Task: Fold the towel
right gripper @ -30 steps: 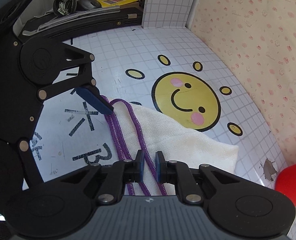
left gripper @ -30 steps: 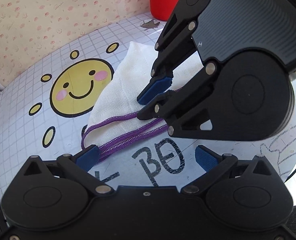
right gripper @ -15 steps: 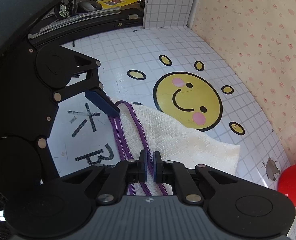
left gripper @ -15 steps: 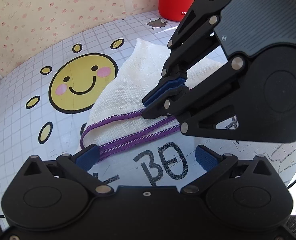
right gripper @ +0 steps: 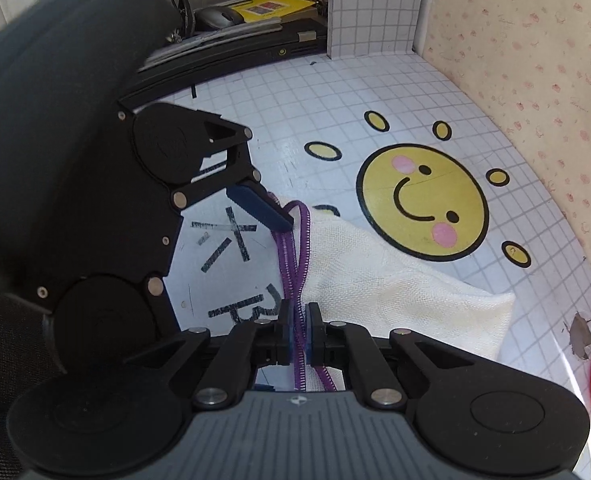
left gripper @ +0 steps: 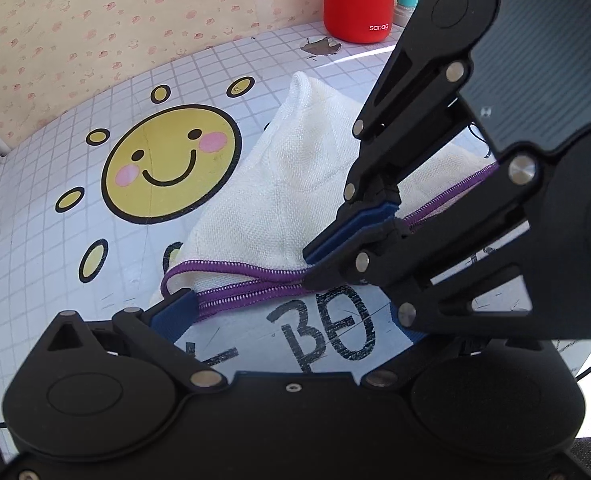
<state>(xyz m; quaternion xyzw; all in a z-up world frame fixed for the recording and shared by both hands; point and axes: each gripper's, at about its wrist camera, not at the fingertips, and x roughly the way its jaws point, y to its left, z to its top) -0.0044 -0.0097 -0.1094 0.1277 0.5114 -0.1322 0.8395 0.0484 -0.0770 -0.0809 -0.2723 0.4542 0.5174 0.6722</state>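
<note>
Right hand-held gripper (right gripper: pixel 300 330) is pinching the towel's (left gripper: pixel 295 196) purple hem; left hand-held gripper (left gripper: pixel 291 314) sits spread wide, one pad (left gripper: pixel 175 308) touching the corner.

Home desk: mouse (right gripper: pixel 215 19), red speaker (left gripper: pixel 358 7)

The right black two-finger gripper (left gripper: pixel 351 236) hid the folded white purple-edged towel's (left gripper: pixel 279 200) far side (its corner there unseen).

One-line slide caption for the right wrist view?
Right gripper shut on the towel's purple hem; left gripper open at its far corner.
</note>
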